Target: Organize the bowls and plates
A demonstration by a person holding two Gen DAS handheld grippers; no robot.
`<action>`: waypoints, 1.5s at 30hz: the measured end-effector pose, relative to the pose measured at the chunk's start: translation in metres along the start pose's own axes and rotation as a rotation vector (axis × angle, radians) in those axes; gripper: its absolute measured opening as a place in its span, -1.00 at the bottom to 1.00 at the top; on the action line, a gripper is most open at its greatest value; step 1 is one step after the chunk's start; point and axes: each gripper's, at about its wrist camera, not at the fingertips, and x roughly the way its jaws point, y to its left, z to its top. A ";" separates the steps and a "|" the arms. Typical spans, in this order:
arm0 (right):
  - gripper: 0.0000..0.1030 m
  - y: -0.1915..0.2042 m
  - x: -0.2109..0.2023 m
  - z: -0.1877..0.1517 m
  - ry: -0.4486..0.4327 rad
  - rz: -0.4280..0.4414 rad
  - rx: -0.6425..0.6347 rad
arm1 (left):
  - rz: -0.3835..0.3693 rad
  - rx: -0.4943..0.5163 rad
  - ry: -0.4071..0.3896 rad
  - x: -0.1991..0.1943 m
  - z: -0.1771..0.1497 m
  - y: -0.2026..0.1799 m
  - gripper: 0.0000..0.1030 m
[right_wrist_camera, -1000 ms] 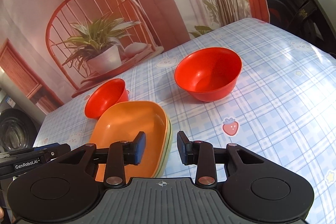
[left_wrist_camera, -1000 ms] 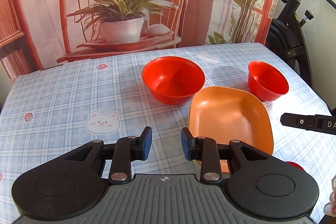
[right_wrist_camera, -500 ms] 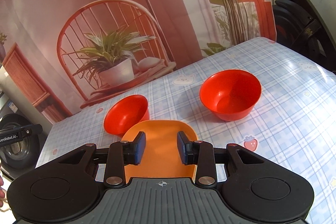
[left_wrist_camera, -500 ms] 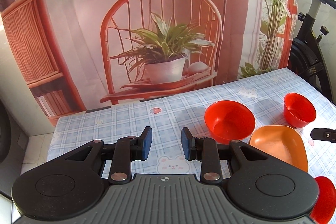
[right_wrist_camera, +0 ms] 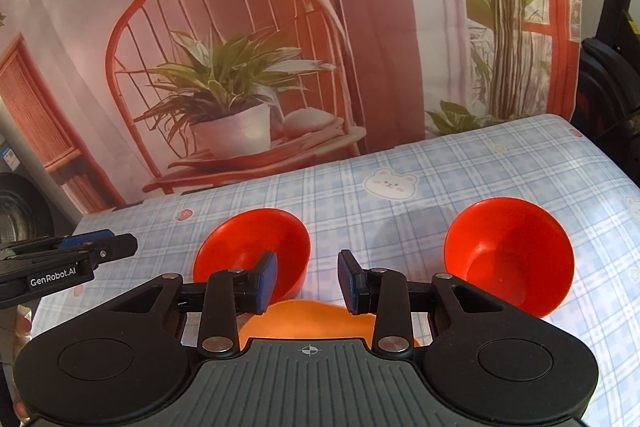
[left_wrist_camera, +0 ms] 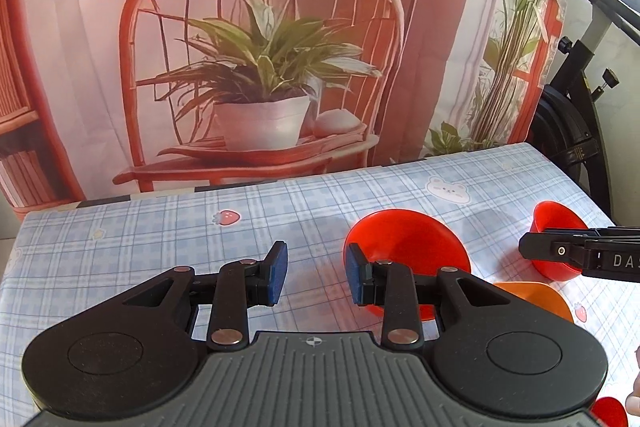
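Both claws are hanging empty over the checked tablecloth (left_wrist_camera: 160, 247), jaws narrowly parted: left gripper (left_wrist_camera: 316, 273), right gripper (right_wrist_camera: 306, 281). From the right one, the orange plate (right_wrist_camera: 304, 319) is sitting at six o'clock, one red bowl (right_wrist_camera: 256, 247) at eleven, the other bowl (right_wrist_camera: 510, 259) at two.

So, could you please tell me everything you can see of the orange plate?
The orange plate is a plain, matte, plastic-looking dish with a rounded outline. It lies flat on the checked tablecloth, nearer the cameras than the two red bowls. Both grippers' bodies hide most of it; the left wrist view shows only a rounded corner. Nothing visibly touches it, and no fingers hold it.
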 end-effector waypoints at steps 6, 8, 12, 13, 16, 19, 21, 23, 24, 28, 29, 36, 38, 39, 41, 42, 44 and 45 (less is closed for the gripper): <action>-0.43 0.000 0.042 0.012 0.065 -0.009 -0.015 | -0.066 -0.137 0.046 0.042 -0.011 0.004 -0.35; -0.44 0.000 0.054 0.014 0.082 -0.017 -0.017 | -0.068 -0.143 0.060 0.051 -0.015 0.004 -0.34; -0.50 -0.001 0.072 0.013 0.118 -0.014 -0.021 | -0.087 -0.134 0.070 0.060 -0.021 0.004 -0.34; -0.51 -0.002 0.076 0.012 0.129 -0.013 -0.019 | -0.090 -0.133 0.073 0.061 -0.022 0.003 -0.34; -0.54 -0.002 0.084 0.010 0.149 -0.005 -0.011 | -0.097 -0.144 0.082 0.067 -0.023 0.004 -0.34; -0.62 -0.001 0.091 0.008 0.169 -0.011 -0.011 | -0.120 -0.200 0.081 0.071 -0.027 0.009 -0.38; -0.76 0.000 0.093 0.006 0.174 -0.002 -0.015 | -0.126 -0.214 0.085 0.072 -0.029 0.011 -0.58; -0.83 0.001 0.092 0.007 0.170 0.017 -0.013 | -0.132 -0.217 0.092 0.073 -0.029 0.011 -0.71; -0.87 0.002 0.090 0.007 0.165 0.022 -0.014 | -0.132 -0.213 0.093 0.072 -0.028 0.011 -0.75; -0.89 0.010 0.085 0.008 0.144 0.031 -0.019 | -0.100 -0.174 0.076 0.062 -0.024 0.006 -0.80; -0.89 0.012 0.083 0.008 0.141 0.031 -0.017 | -0.095 -0.169 0.064 0.056 -0.023 0.007 -0.80; -0.89 0.031 0.058 0.011 0.105 0.070 -0.013 | -0.065 -0.130 0.003 0.008 -0.011 0.010 -0.80; -0.89 0.037 0.045 0.011 0.088 0.082 -0.013 | -0.058 -0.120 -0.003 -0.006 -0.009 0.010 -0.80; -0.89 0.039 0.039 0.010 0.081 0.090 -0.012 | -0.056 -0.121 -0.007 -0.013 -0.009 0.010 -0.80; -0.89 0.044 0.024 0.009 0.066 0.109 -0.006 | -0.051 -0.126 -0.018 -0.028 -0.009 0.011 -0.80; -0.89 0.045 0.019 0.008 0.058 0.119 -0.004 | -0.049 -0.128 -0.021 -0.035 -0.010 0.011 -0.80; -0.89 0.050 0.004 0.002 0.041 0.135 0.002 | -0.041 -0.123 -0.021 -0.048 -0.013 0.011 -0.80; -0.89 0.052 -0.002 0.000 0.041 0.139 0.007 | -0.035 -0.118 -0.020 -0.054 -0.014 0.010 -0.80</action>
